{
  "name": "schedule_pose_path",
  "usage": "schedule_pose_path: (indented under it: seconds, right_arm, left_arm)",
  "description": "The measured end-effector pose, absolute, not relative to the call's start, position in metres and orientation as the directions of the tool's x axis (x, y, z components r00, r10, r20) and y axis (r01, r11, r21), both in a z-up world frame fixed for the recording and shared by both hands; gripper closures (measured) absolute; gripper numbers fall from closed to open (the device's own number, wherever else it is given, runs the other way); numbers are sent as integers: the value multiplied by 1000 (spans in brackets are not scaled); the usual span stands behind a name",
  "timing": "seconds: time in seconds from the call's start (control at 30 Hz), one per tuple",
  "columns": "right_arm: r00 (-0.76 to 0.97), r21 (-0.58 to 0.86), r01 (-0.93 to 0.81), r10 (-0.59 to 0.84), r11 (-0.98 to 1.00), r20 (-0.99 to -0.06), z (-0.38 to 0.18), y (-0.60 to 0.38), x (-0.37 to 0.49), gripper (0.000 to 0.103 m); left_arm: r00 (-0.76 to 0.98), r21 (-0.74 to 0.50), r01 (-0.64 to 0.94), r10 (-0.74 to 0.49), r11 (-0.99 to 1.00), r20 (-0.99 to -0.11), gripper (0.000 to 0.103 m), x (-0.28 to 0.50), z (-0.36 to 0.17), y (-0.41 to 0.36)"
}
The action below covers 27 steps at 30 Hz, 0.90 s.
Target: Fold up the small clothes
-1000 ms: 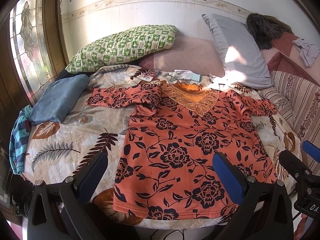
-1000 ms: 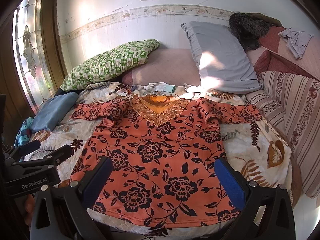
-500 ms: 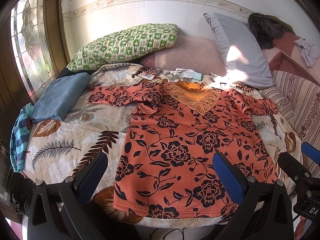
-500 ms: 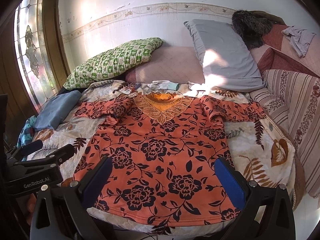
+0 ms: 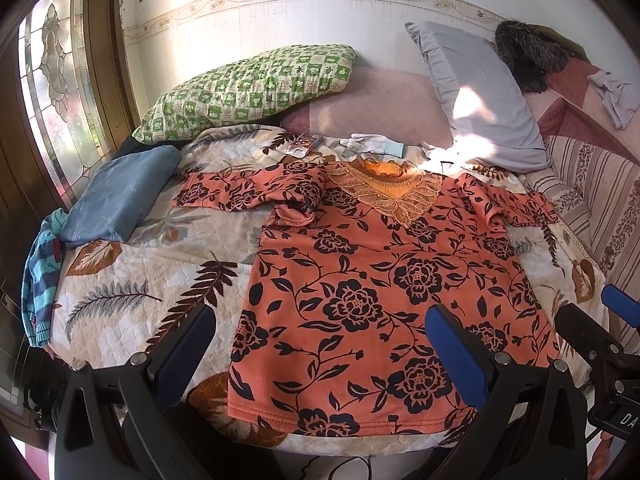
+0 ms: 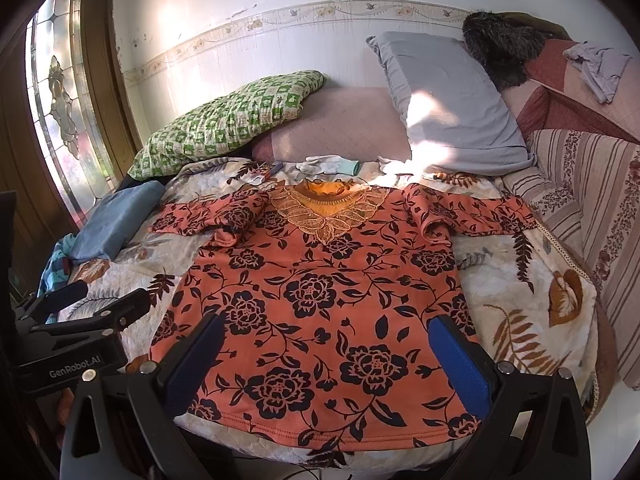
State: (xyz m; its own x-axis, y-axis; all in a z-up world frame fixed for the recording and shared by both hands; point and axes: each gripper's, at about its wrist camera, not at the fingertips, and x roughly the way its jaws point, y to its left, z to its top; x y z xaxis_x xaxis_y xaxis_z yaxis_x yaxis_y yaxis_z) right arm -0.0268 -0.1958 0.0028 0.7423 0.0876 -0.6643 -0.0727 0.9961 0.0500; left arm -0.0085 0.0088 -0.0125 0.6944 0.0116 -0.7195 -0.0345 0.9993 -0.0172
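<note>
An orange top (image 5: 384, 296) with a black flower print lies face up and spread flat on the bed (image 5: 132, 280), its hem at the near edge and its lace collar (image 5: 384, 192) toward the wall. Both sleeves are stretched out sideways (each bunched a little at the shoulder). The left sleeve (image 5: 244, 192) points toward a folded blue cloth (image 5: 116, 200); the right sleeve (image 6: 472, 212) reaches toward a striped cushion (image 6: 600, 200).

The left gripper (image 5: 320, 350) hovers over the near edge of the bed, its blue pads (image 5: 456, 352) spread wide and empty. One finger is over the bare quilt just left of the top and the other over the lower right part of the top; whether it touches the fabric cannot be told. The right gripper (image 6: 324, 360) is likewise spread wide and holds nothing, with its fingers framing the lower half of the top. In the right wrist view the left gripper appears at the left edge, beside the top's lower left corner.

Behind the top, near the collar, lie a white glove (image 6: 328, 165) and a small packet (image 5: 304, 143). Against the wall lean a green checked pillow (image 5: 248, 88) and a grey pillow (image 5: 480, 96), with a dark furry thing (image 6: 500, 48) on the cushion beyond. A striped teal garment (image 5: 40, 276) hangs over the left edge of the bed.
</note>
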Motion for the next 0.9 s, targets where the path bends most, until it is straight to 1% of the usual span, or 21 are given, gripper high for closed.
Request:
schedule_pose_path:
  seconds: [0.47,0.9]
  right_arm:
    - [749,52,-58,77,997,-658,3,-198,-28,0]
    - [735,45,-45,64,998,-675,-3,-201,-24,0]
  left_arm:
    - [691,-22,-36,9,999,-723,0,-7,-17,11]
    - [669,-30,-43,6,999,-743,0,0,-26,15]
